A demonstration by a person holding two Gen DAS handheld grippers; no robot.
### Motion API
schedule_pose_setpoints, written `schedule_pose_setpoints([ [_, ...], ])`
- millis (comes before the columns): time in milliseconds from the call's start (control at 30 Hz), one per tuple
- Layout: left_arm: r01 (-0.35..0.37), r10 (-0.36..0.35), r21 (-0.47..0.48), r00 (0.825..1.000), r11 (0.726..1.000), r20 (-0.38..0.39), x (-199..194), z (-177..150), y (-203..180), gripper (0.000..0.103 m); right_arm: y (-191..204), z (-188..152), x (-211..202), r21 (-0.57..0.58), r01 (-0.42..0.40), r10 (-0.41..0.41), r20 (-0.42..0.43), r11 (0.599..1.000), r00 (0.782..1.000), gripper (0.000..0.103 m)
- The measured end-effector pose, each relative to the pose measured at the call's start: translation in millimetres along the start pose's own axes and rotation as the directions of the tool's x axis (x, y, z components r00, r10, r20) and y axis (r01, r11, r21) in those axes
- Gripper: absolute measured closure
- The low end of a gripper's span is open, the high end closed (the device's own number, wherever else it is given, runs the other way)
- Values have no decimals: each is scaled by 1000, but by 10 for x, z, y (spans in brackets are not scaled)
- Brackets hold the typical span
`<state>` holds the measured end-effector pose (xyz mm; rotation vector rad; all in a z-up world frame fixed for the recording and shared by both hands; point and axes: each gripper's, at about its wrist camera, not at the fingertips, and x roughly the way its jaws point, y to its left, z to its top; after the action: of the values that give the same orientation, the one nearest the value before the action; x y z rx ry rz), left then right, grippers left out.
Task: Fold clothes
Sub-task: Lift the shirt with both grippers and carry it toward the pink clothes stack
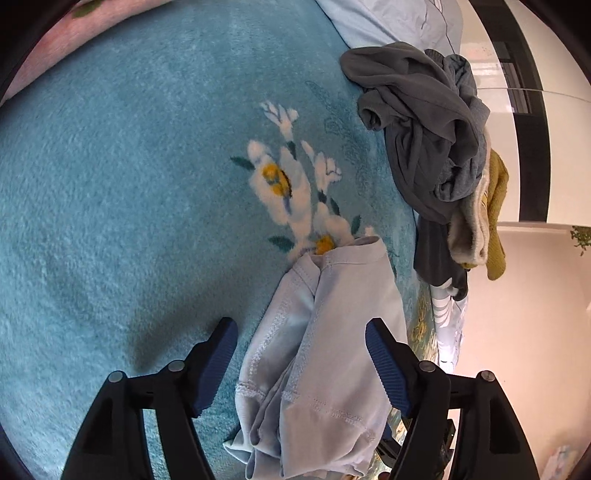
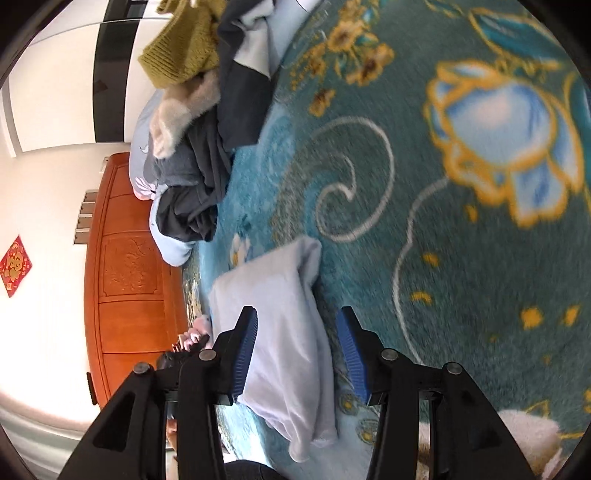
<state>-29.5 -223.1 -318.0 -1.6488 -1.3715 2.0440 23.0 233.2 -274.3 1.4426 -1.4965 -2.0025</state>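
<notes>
A folded light-blue garment (image 1: pixel 332 332) lies on the teal flowered blanket (image 1: pixel 129 184), close to the bed's edge. My left gripper (image 1: pixel 301 325) is open and straddles one end of it. Its left pad stands clear of the cloth, while the right finger overlaps the garment's edge. In the right wrist view the same garment (image 2: pixel 280 295) lies between the fingers of my right gripper (image 2: pixel 297 314), which is open. A gap shows between the cloth and the right pad. The cloth rests slack on the blanket (image 2: pixel 443 258).
A heap of unfolded clothes (image 1: pixel 424 122), grey, dark and mustard-yellow knit, sits along the bed's edge (image 2: pixel 199 147). A wooden headboard (image 2: pixel 125 277) and white wall lie beyond. A person's hand (image 2: pixel 192 336) shows beside the garment. A pale blue pillow (image 1: pixel 388 22) is at the far end.
</notes>
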Motion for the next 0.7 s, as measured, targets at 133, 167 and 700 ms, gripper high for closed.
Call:
schedule_pose_setpoints([
  [133, 3, 3, 83, 997, 997, -75, 147, -11, -162, 23, 6, -97, 197, 4, -7, 7, -23, 1000, 1000, 55],
  [167, 6, 3, 93, 995, 996, -101, 202, -26, -196, 23, 26, -97, 237, 6, -12, 12, -22, 1000, 1000, 55],
  [700, -135, 150, 137, 983, 981, -104, 232, -292, -428, 74, 173, -128, 476, 65, 26, -23, -41, 998, 999, 61],
])
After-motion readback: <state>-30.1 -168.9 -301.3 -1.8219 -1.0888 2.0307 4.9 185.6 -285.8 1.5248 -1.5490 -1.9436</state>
